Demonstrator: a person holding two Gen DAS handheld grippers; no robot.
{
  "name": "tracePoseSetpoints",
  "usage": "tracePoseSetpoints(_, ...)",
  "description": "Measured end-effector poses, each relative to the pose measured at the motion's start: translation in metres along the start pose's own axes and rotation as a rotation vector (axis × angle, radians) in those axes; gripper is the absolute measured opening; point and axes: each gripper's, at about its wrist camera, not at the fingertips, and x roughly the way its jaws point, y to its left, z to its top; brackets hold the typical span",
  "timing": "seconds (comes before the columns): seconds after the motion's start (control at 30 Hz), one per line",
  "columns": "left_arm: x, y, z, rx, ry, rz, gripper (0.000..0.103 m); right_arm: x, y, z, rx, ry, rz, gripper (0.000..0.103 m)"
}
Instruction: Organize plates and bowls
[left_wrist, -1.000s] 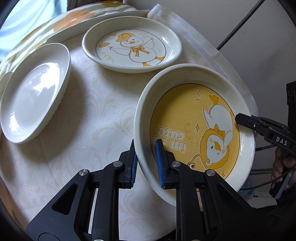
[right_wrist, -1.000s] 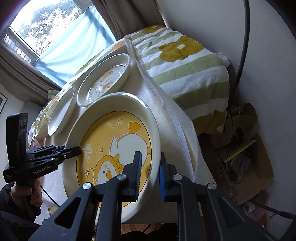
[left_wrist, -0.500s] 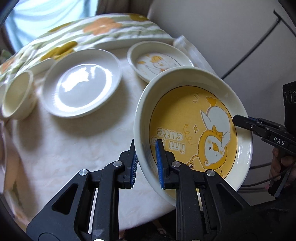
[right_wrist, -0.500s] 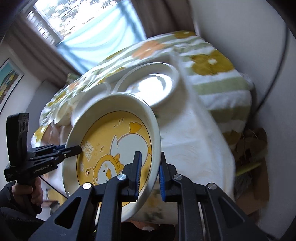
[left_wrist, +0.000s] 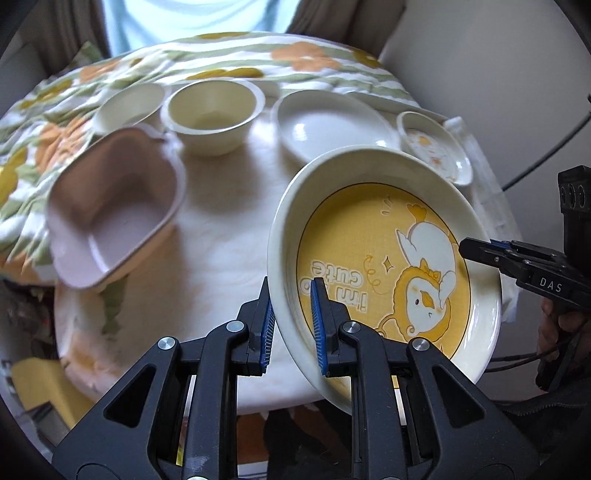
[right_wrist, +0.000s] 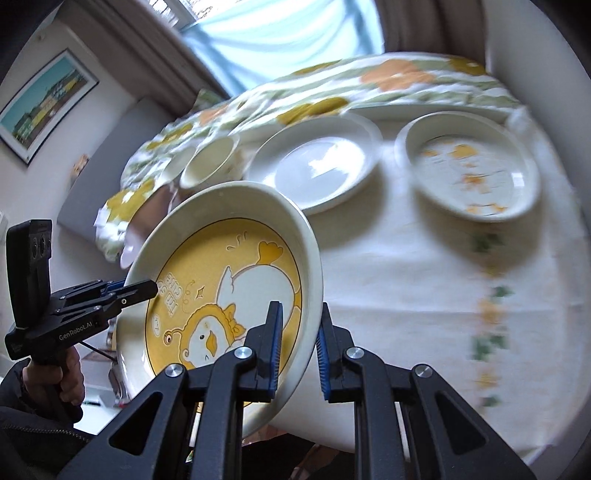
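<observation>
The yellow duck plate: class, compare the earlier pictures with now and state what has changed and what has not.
The yellow duck-print ceramic plate has been lifted off the white tablecloth and carried back, tilted, bringing the pink heart-shaped bowl and cream round bowl into view. Unchanged: the left gripper and right gripper stay clamped on opposite rims.

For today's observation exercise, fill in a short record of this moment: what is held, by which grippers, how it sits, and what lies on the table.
held item: yellow duck plate
left gripper: shut on the plate's near rim
right gripper: shut on the opposite rim
plate attitude: tilted, lifted off the table
on table, plates: plain white plate; small duck plate
on table, bowls: two cream bowls, pink bowl
image quality: background blurred
</observation>
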Motion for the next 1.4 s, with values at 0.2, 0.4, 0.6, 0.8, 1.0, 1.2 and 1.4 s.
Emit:
tracePoseSetpoints(0.2,0.012,0.056,-0.016,-0.049,0.03,0.02,0.015,0.053,0.039,-0.001,-0.025,0.062,0.01,0.016)
tracePoseSetpoints(0.4,0.033,0.089,-0.021,-0.057,0.04,0.004,0.015,0.083,0.051,0.0,-0.029,0.077,-0.012,0.016)
tracePoseSetpoints(0.6,0.047,0.097,-0.026,-0.057,0.027,-0.015,0.015,0.09,0.046,-0.004,-0.029,0.071,-0.038,0.016)
tracePoseSetpoints(0.8,0.046,0.096,-0.026,-0.057,0.026,0.002,0.015,0.09,0.045,-0.004,-0.032,0.071,-0.048,0.016)
tracePoseSetpoints(1.0,0.047,0.094,-0.025,-0.066,0.03,0.001,0.02,0.094,0.05,-0.001,-0.038,0.084,-0.055,0.016)
tracePoseSetpoints(1.2,0.048,0.083,-0.021,-0.038,0.035,0.012,0.061,0.097,0.05,0.002,-0.012,0.107,-0.054,0.016)
tracePoseSetpoints(1.4,0.048,0.072,-0.017,0.002,0.02,0.045,0.069,0.098,0.053,0.0,-0.018,0.086,-0.064,0.047)
